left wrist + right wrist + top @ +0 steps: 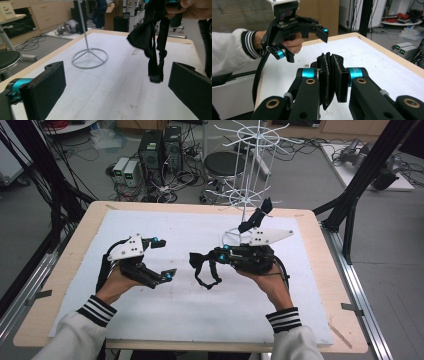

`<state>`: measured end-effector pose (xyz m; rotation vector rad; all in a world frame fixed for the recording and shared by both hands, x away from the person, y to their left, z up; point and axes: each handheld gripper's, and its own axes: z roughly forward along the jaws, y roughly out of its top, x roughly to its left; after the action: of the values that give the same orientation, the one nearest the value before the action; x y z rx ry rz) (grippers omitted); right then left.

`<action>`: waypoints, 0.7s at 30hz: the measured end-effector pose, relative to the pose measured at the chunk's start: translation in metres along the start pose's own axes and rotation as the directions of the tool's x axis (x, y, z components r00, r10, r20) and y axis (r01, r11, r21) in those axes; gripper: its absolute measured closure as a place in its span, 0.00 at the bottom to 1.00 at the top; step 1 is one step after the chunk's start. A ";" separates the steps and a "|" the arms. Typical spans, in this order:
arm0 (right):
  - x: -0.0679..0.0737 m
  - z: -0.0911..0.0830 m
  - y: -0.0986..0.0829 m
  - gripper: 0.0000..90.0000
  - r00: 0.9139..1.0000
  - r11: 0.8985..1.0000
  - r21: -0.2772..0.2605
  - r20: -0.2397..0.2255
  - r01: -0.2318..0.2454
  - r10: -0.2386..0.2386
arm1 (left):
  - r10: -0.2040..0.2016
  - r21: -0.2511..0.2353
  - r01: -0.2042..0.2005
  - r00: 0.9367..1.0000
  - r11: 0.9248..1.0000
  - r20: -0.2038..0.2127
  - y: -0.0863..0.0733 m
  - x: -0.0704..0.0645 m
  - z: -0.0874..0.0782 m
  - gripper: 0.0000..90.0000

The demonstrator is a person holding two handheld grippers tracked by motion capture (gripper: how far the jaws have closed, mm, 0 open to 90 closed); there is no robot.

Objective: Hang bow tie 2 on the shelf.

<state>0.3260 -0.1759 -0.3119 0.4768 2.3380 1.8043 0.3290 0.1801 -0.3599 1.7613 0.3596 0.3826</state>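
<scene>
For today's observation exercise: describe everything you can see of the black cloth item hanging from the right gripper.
The cloth is black, soft and thin, bunched at the top with narrow strap-like strips drooping into a loop below. It looks like fabric, perhaps a sock or band; its exact kind is unclear. The right gripper has its jaws shut on the upper end, so the cloth hangs limp over the white mat, between the two grippers. Its lower end hangs near the mat; whether it touches is unclear. The left gripper, jaws open, is apart from it.

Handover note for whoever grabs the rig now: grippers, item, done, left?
Right gripper: shut on the black garment, which dangles above the white mat.
Left gripper: open, holding nothing, facing the garment's hanging end.
White wire rack: stands at the table's far side; another dark piece hangs on it.
Done: garment lifted.
Left, likely: hang it on the rack.
</scene>
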 end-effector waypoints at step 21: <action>-0.006 -0.019 0.002 0.94 0.998 0.999 -0.052 0.070 -0.006 0.010 | -0.049 -0.038 0.042 0.977 0.998 -0.208 -0.048 -0.001 -0.040 0.02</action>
<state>0.3259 -0.1951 -0.3056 0.5341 2.2412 1.8158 0.3089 0.2252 -0.3988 1.6817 0.5398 0.5394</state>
